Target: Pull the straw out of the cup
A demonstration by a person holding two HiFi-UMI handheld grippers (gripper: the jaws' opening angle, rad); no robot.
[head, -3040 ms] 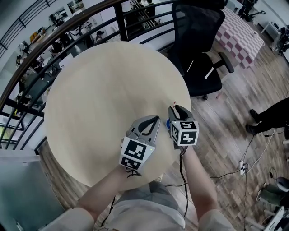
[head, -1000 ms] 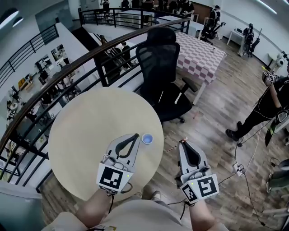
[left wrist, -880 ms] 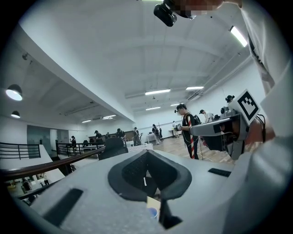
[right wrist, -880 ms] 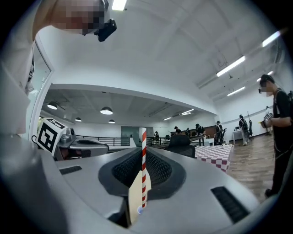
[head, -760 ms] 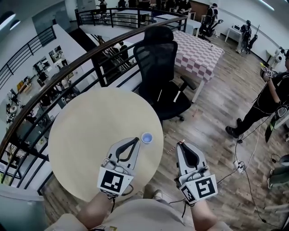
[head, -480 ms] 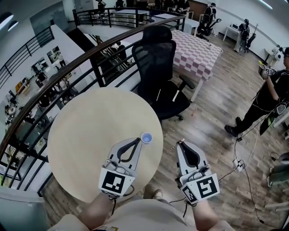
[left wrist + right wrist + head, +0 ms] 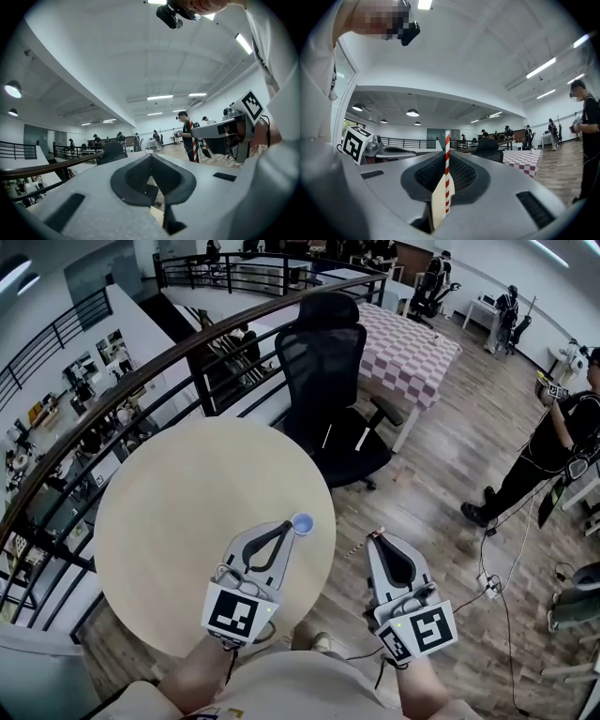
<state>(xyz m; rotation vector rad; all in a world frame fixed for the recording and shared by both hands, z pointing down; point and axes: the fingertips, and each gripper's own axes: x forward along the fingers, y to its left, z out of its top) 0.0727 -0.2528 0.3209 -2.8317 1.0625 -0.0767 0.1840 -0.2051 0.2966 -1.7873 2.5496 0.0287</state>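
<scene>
While the right gripper (image 7: 378,538) clamps its jaws on the striped straw (image 7: 447,168) beyond the surface's (image 7: 169,512) right edge, the left gripper (image 7: 284,528), jaws together, sits beside the blue cup (image 7: 302,523) at that edge.

Cup (image 7: 302,522): on round table (image 7: 178,512), right edge, at my left gripper's (image 7: 287,526) tip. Straw (image 7: 447,168): in my right gripper (image 7: 375,538), right of table.

Surface: round pale table (image 7: 178,512) | on it: blue cup (image 7: 302,523), near right edge
</scene>
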